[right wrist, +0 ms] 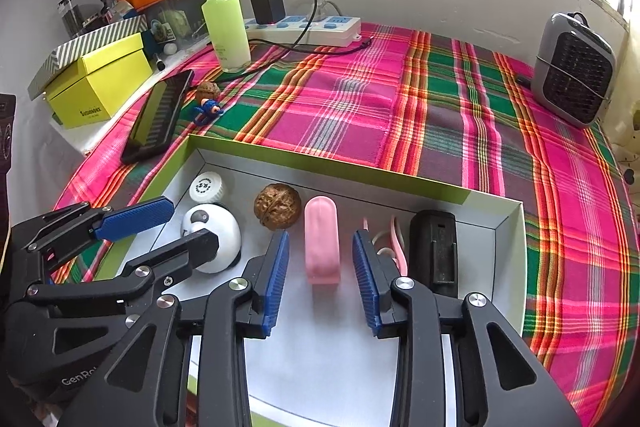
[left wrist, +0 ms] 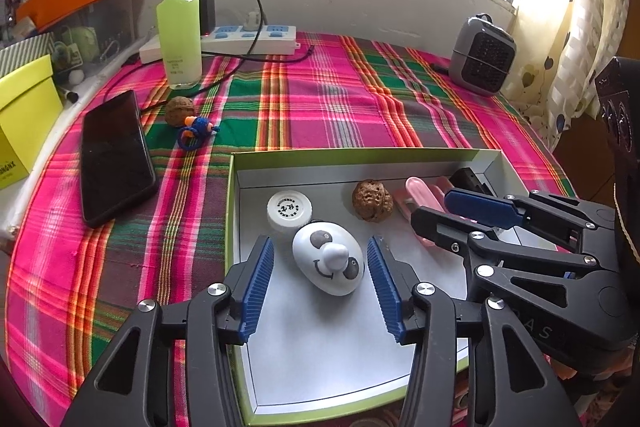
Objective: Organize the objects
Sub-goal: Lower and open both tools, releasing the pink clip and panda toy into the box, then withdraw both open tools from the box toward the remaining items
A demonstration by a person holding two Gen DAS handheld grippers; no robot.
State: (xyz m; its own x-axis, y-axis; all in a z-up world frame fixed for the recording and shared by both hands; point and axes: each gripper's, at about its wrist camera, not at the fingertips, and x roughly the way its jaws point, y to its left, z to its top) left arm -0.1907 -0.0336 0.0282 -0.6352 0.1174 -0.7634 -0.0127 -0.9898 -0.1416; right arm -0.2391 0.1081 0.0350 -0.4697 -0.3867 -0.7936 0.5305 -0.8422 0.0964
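Note:
A shallow box (left wrist: 360, 153) with a green rim and white floor lies on the plaid cloth. Inside it my left gripper (left wrist: 320, 251) stands open around a white egg-shaped panda toy (left wrist: 328, 263), and a gap shows on each side between pad and toy. My right gripper (right wrist: 320, 239) is open astride a pink oblong case (right wrist: 322, 247), its pads clear of it. Also in the box are a white round cap (left wrist: 289, 209), a walnut (left wrist: 372, 205), a black block (right wrist: 434, 251) and a pink cord (right wrist: 396, 243).
On the cloth to the left of the box lie a black phone (left wrist: 116, 155), a second walnut (left wrist: 179, 111) and a blue knitted toy (left wrist: 196, 131). A green bottle (left wrist: 179, 23) and a power strip (left wrist: 248, 39) stand at the back, a small heater (left wrist: 482, 55) at the back right and a yellow box (left wrist: 24, 119) at the left.

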